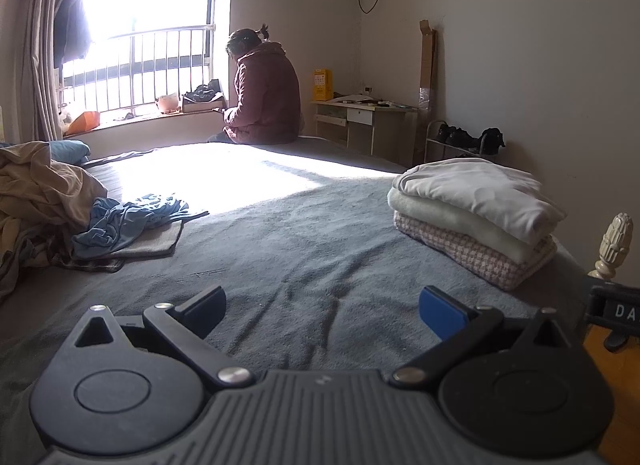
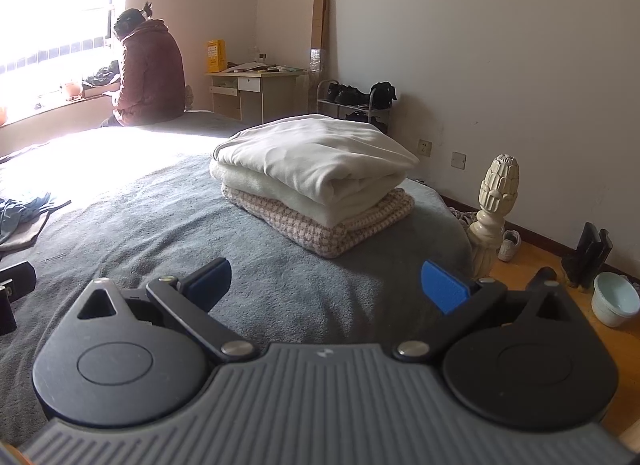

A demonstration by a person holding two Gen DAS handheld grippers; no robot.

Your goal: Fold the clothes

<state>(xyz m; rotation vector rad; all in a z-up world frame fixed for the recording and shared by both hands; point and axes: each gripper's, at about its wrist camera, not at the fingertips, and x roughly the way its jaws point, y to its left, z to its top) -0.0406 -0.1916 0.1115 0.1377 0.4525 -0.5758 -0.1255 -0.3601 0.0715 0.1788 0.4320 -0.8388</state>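
A stack of three folded garments sits on the right side of the grey bed: white on top, cream in the middle, a pink-checked knit underneath. A crumpled blue garment lies on a flat grey cloth at the left, beside a heap of beige and mixed clothes. My left gripper hovers open over bare bedding, holding nothing. My right gripper is open too, just in front of the folded stack and apart from it.
A person in a maroon coat sits on the far bed edge by the bright window. A carved bedpost finial marks the right corner. On the wooden floor stand a pale bowl, a desk and a shoe rack.
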